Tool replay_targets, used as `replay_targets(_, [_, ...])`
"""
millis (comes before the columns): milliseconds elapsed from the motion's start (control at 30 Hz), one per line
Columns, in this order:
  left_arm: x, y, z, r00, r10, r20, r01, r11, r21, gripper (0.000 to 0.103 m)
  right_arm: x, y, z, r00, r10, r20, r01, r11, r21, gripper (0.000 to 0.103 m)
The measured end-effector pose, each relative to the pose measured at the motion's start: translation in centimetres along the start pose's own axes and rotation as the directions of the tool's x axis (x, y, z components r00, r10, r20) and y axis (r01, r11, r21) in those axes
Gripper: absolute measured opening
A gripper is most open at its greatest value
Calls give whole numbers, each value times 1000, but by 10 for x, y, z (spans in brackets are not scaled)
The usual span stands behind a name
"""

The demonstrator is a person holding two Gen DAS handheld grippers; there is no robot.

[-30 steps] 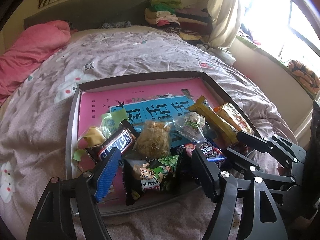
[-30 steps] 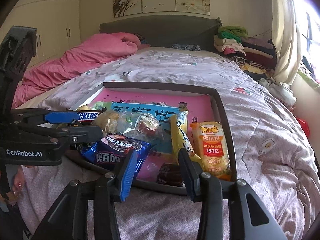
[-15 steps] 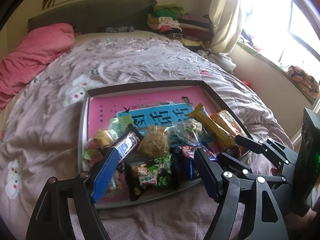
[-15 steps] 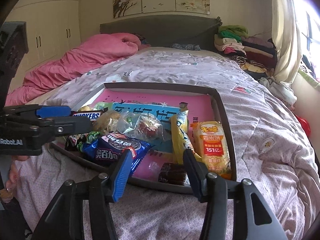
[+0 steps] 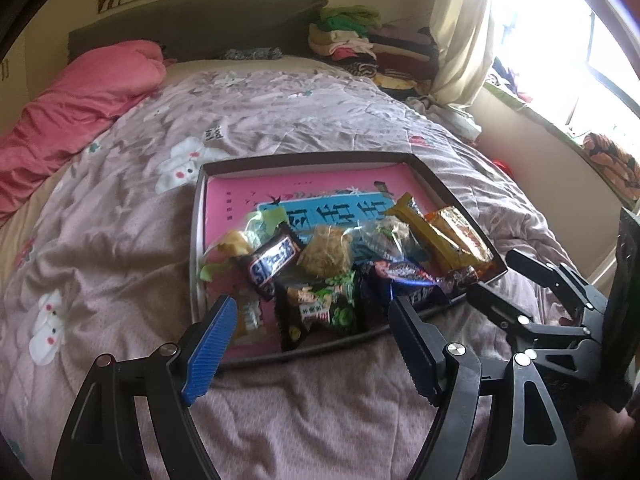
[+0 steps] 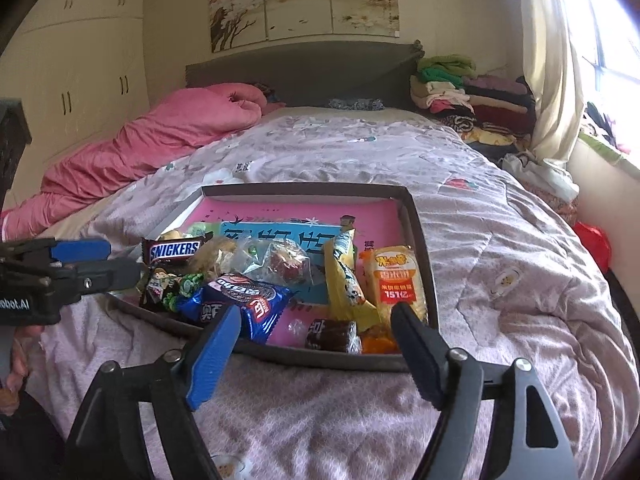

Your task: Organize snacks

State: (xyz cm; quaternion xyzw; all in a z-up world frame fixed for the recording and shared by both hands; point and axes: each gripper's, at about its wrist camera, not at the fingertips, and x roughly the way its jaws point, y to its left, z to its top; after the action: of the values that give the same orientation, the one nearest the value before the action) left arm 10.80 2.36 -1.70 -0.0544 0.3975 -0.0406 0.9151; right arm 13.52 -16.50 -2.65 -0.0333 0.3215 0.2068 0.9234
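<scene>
A shallow dark-rimmed tray point(image 5: 320, 158) point(image 6: 416, 216) with a pink bottom lies on the bed and holds several snacks. Among them are a Snickers bar point(image 5: 272, 262) point(image 6: 174, 249), a black-and-green packet point(image 5: 322, 308), a blue biscuit packet point(image 6: 240, 300) point(image 5: 404, 276), a yellow bar point(image 6: 344, 284) and an orange rice-cracker pack point(image 6: 394, 280) point(image 5: 456, 236). My left gripper point(image 5: 308, 344) is open and empty, above the blanket just short of the tray's near edge. My right gripper point(image 6: 316, 348) is open and empty at the tray's near right edge; it also shows in the left wrist view point(image 5: 492, 284).
The tray rests on a mauve patterned quilt point(image 5: 120, 240). A pink duvet point(image 6: 160, 140) lies at the far left by the headboard. Folded clothes point(image 6: 460, 92) are stacked at the far right, beside a curtain and window.
Both grippers have drawn back from the tray toward the foot of the bed. The left gripper's fingers no longer reach over the snacks. Nothing was picked up.
</scene>
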Motion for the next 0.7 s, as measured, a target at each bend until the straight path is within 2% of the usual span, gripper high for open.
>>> replay_targets(200, [-8,-3,-17,999,-5,-34,5,1000,-23,79,-14,0,-2,999,38,-32,-36,997,74,88])
replay_targets(300, [-13,-3,-27,999,17,-49,-19,999,-45,79,-22,6,-6,997,50,-58,-44,995,90,90])
replay_targets(467, [-17,-7,-40,995,39,-89,-45,997,-64,79,-30,19,-12,994,21,-106,-13,997,71,91])
replay_targets(700, [-29,-11,-50,995,40,-96,-46,997,-59,79,-42,20,-18,989,-20,-144,38,992,119,93])
